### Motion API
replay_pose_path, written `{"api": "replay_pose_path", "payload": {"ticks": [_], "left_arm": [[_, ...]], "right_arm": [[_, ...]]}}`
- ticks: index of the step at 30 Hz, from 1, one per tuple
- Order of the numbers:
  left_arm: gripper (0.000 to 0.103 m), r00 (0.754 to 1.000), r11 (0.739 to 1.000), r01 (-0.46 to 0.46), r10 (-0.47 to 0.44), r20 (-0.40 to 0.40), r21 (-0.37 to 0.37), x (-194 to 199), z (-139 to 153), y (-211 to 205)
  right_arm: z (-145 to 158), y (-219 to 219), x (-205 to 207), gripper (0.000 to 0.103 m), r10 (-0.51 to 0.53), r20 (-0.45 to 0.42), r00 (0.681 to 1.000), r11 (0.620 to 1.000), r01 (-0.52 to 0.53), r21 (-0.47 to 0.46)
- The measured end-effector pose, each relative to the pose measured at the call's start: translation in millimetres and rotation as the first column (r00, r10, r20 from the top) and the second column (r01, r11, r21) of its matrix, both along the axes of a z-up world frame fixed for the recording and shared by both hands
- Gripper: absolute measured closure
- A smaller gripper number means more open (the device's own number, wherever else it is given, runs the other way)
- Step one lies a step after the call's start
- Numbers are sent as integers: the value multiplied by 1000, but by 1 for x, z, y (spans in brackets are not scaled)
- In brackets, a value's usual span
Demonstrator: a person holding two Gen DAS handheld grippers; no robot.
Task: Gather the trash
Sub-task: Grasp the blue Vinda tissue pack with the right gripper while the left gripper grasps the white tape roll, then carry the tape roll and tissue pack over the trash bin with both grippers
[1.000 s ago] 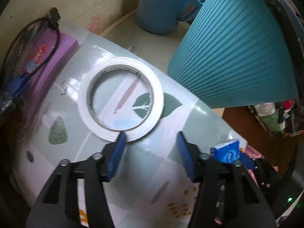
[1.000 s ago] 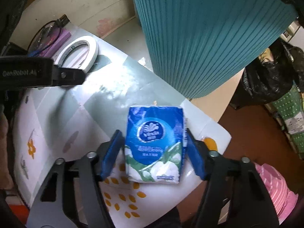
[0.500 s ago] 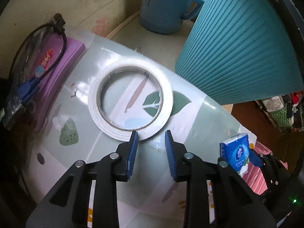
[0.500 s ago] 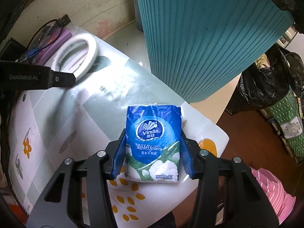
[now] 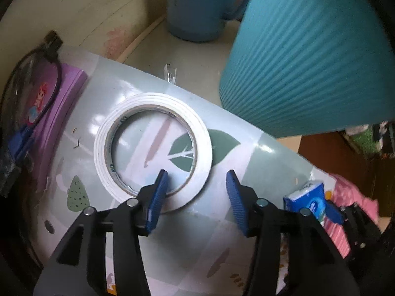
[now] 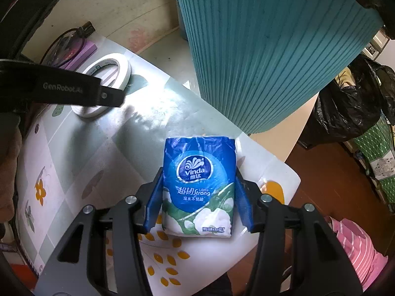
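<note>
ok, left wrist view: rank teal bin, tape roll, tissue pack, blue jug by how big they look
1. teal bin, largest even though cropped by the frame.
2. tape roll.
3. blue jug, cropped at the top, so its true extent is unsure.
4. tissue pack, smallest, partly hidden behind the gripper finger.

I seem to be in a lived-in home. My table wears a leaf-print cloth (image 6: 74, 153). Beside it stand a blue kettle (image 5: 197, 7) and a stuffed black bag (image 6: 345, 108), probably rubbish.

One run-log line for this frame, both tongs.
left tongs: just opened, straddling near rim of tape roll, no grip | right tongs: shut on tissue pack | teal bin: beside table
</note>
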State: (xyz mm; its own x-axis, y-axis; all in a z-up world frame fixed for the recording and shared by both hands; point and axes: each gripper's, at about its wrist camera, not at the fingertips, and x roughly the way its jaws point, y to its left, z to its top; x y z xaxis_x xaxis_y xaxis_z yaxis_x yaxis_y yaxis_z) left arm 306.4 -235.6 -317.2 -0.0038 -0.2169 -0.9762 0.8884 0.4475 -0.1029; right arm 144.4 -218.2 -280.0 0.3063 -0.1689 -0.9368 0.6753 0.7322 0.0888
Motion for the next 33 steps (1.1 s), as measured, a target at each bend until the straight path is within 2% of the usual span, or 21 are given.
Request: {"api": "replay_pose_path", "payload": {"ticks": [3,5,7,11,22,26,33], "left_arm": [[61,1000,1000,-9,9,22,7,-2,0,0],[79,998,998,-55,55,21,12,5,0,4],[89,997,997,-79,79,18,18,8,0,8],[90,998,998,-55,54,35,23,1,1,16],[90,988,989,-151,151,-36,5,-9,11,60],[90,979,980,-196,195,-59,-17,-16,28,77],[90,970,968,-234,227,-90,-85,-31,73,101]], "right_arm": [[0,2,1,52,6,-2,1000,1000,-6,-9],[0,1,0,56,6,1,1000,1000,-6,-10],[0,0,-1,59,5,3,1000,1000,-5,-6],[1,-4,-1,65,6,15,1000,1000,-6,18],[18,-3,-9,67,18,65,998,997,-23,71],[35,2,-15,67,40,80,996,996,-45,71],[85,9,-23,67,105,123,987,994,-109,29]]}}
